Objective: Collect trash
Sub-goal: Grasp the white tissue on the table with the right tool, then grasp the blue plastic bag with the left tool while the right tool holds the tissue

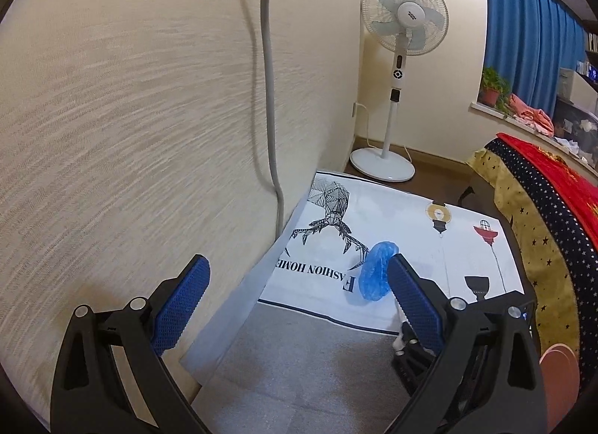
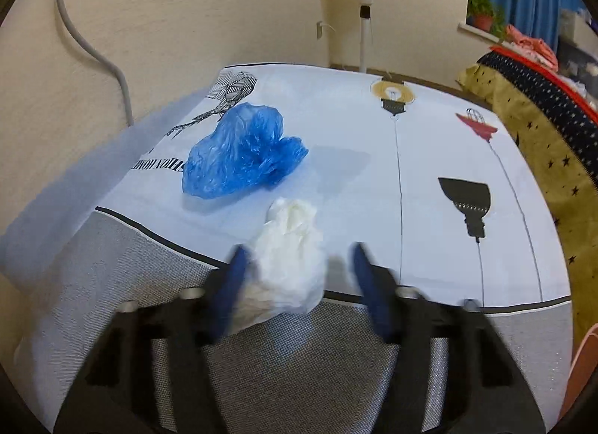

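Nothing looks collected yet: the right gripper (image 2: 299, 277) has its jaws around the white crumpled bag (image 2: 287, 269) without a clear pinch, the blue bag (image 2: 243, 152) lies on the printed cloth (image 2: 429, 142), and the left gripper (image 1: 299, 284) is spread and empty.

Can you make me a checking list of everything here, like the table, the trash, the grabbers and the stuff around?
Surface: printed tablecloth over a grey tabletop.
Job's things: crumpled blue plastic bag and crumpled white plastic wad, lying apart on the cloth.
Clutter: nothing seen besides the trash.
Grippers: left gripper open, empty; right gripper, jaws either side of the white wad, left pad touching, right pad apart.
Cables: grey cable down the wall.
Surroundings: standing fan, blue curtain, potted plant, star-patterned blanket.
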`<control>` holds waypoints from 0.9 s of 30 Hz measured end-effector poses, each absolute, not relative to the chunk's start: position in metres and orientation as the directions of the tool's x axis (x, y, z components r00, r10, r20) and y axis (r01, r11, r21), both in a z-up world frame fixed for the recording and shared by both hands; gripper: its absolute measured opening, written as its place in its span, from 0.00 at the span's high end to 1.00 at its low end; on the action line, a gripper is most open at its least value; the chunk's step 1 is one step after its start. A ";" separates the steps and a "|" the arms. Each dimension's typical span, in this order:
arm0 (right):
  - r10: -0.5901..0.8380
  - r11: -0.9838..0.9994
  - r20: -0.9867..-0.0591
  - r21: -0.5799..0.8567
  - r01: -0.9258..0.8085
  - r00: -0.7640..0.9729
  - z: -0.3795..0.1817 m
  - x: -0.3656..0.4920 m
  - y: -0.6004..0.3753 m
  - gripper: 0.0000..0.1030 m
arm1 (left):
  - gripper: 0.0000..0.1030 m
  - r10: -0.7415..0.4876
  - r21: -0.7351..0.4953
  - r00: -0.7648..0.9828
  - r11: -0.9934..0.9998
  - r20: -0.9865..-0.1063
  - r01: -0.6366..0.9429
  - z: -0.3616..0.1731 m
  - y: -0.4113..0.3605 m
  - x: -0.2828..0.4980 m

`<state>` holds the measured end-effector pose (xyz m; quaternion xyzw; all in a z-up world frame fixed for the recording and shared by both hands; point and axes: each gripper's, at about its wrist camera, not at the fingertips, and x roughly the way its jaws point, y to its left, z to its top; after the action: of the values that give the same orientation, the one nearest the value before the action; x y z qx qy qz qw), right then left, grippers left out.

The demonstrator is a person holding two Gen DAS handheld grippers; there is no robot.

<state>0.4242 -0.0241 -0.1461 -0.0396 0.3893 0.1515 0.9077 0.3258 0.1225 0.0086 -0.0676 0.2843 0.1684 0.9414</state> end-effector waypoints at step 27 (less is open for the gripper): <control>0.132 0.991 -0.606 0.059 -0.121 0.785 0.015 0.226 -0.238 0.76 | 0.10 0.049 -0.116 0.742 0.979 -0.669 -0.170 -0.029 0.008 0.285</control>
<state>0.2256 -0.2377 0.0151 0.0082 0.3211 0.0670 0.9446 0.2849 0.0085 -0.0288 -0.0851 0.3542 0.0590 0.9294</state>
